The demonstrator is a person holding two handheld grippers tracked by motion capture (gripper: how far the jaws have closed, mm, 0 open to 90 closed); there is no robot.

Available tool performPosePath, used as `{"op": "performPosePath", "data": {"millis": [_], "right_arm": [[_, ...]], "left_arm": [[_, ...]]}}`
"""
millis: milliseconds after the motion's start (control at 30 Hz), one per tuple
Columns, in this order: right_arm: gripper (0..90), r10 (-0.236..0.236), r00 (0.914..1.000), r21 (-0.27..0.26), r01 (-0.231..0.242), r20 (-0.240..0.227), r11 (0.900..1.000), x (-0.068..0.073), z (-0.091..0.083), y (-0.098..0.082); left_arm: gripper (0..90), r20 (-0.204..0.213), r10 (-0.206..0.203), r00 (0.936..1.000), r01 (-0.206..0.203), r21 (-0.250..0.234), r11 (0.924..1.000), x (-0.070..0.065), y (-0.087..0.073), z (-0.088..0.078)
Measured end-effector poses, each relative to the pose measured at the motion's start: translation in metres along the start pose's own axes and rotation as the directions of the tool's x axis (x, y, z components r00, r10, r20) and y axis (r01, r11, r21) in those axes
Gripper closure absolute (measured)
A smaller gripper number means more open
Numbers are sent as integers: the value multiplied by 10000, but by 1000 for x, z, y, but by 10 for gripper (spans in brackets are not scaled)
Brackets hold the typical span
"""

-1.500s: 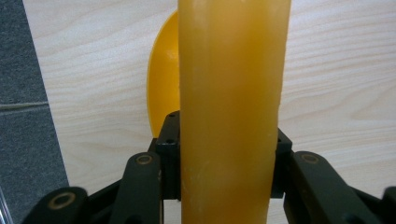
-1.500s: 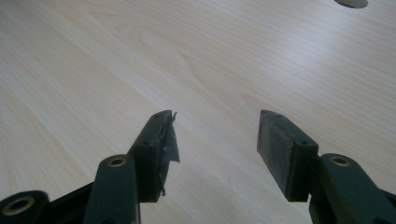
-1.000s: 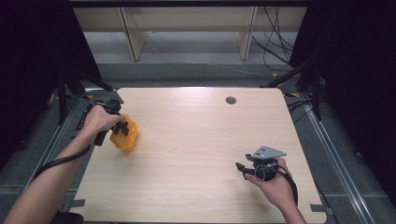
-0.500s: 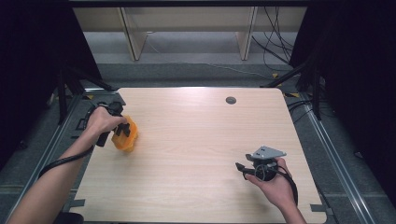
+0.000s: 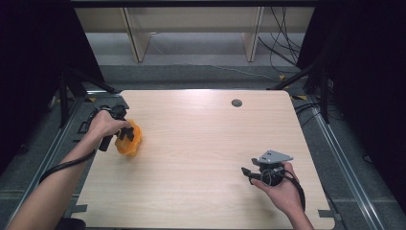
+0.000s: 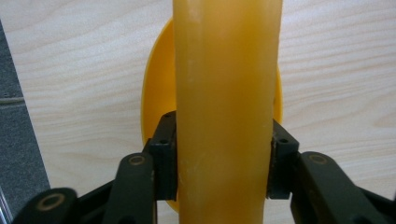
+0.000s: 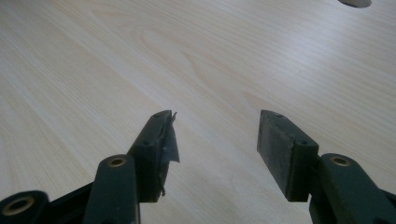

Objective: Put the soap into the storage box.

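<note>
Release beginning at the orange plastic piece (image 5: 134, 142)

Right gripper (image 5: 245, 171), held well nearer the person than the table's cable hole (image 5: 236, 102), idles with its jaws parted over bare wood and nothing between them. Farther out, well left of that hole, the left gripper (image 5: 124, 135) has just been opening its jaws around the piece's upright column. The pads (image 6: 166, 154) sit flush at both sides, and I cannot tell whether they press. The piece stands on the table (image 5: 201, 143), so it is probably being let go.
</note>
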State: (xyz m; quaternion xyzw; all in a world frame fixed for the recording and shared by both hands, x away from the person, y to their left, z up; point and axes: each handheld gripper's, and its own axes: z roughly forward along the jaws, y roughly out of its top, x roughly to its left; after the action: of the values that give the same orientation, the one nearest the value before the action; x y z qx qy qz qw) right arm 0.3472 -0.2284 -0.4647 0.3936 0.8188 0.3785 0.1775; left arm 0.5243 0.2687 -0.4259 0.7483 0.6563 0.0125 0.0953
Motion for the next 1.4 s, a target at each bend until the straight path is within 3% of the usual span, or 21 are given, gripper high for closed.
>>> {"op": "performPosePath", "data": {"millis": [100, 167, 200, 233, 300, 333, 533, 633, 733, 833, 900, 1000, 1067, 1133, 1200, 1233, 1267, 1300, 1333, 1367, 1400], "right_arm": [[462, -34, 10000, -21, 34, -7, 10000, 0, 0, 0], [462, 26, 10000, 11, -26, -8, 10000, 0, 0, 0], [462, 31, 10000, 21, -30, -17, 10000, 0, 0, 0], [462, 51, 10000, 55, -51, -17, 10000, 0, 0, 0], [461, 72, 10000, 70, -71, -33, 9999, 0, 0, 0], [461, 63, 10000, 79, -62, -34, 9999, 0, 0, 0], [459, 85, 9999, 89, -84, -58, 9999, 1, 1, 0], [457, 46, 10000, 87, -46, -45, 10000, 0, 1, 0], [457, -8, 10000, 32, 8, -59, 10000, 0, 2, -1], [457, -95, 9999, -24, 95, 32, 10000, -1, 1, 0], [457, -98, 9999, -33, 98, 33, 9999, -1, 1, 0], [457, -94, 9999, -65, 95, 46, 9999, -1, 1, 0], [457, -97, 9999, -53, 97, 54, 9999, 0, 0, 0], [457, -233, 9997, -141, 235, 96, 9996, -1, 0, 0], [457, -216, 9997, -174, 217, 107, 9996, -1, 1, 0], [457, -220, 9997, -173, 222, 112, 9996, -1, 1, 0], [457, -218, 9997, -165, 219, 112, 9996, -1, 0, 0], [457, -71, 9999, -127, 72, 72, 9999, 1, -1, 1], [457, -103, 9999, -158, 104, 51, 9998, 1, 0, 1], [457, 47, 10000, -121, -47, 29, 9999, 2, 0, 1], [457, -15, 10000, -113, 16, 24, 9999, 2, 0, 1]], "left_arm": [[521, 6, 102, 9999, -102, -103, 9999, 0, -1, 0], [511, 16, 489, 9988, -490, 112, 9987, 3, -1, -4], [503, 11, 33, 10000, -33, -234, 9997, 0, -1, -3], [494, 41, -29, 10000, 30, -274, 9996, 0, -1, -4], [474, 82, 300, 9995, -297, -273, 9992, 2, -3, -8], [466, 38, 144, 9999, -142, -532, 9985, 1, -4, -9], [403, 21, 395, 9992, -390, -1016, 9941, 4, -13, -25], [378, 34, 289, 9996, -280, -1491, 9884, 4, -19, -34], [368, 210, 494, 9986, -449, -1786, 9829, 3, -29, -46], [361, 334, 717, 9969, -624, -2248, 9724, 3, -43, -56], [358, 329, 817, 9961, -699, -2692, 9605, 4, -56, -62], [355, 373, 878, 9954, -695, -3475, 9351, 4, -79, -69], [345, 262, 898, 9956, -711, -4128, 9081, 5, -99, -69], [326, 129, 890, 9959, -708, -4975, 8646, 7, -121, -63], [310, -38, 949, 9955, -796, -5784, 8119, 9, -143, -53], [296, -110, 1026, 9947, -883, -6051, 7913, 9, -154, -47], [292, -204, 1141, 9933, -1022, -6182, 7794, 10, -164, -39], [291, -167, 1212, 9925, -1049, -6262, 7726, 10, -174, -31], [282, 74, 1124, 9936, -834, -6232, 7776, 11, -184, -22], [283, 365, 1208, 9920, -737, -6090, 7898, 12, -192, -14], [291, 696, 1403, 9877, -735, -5853, 8075, 12, -198, -7]]}}
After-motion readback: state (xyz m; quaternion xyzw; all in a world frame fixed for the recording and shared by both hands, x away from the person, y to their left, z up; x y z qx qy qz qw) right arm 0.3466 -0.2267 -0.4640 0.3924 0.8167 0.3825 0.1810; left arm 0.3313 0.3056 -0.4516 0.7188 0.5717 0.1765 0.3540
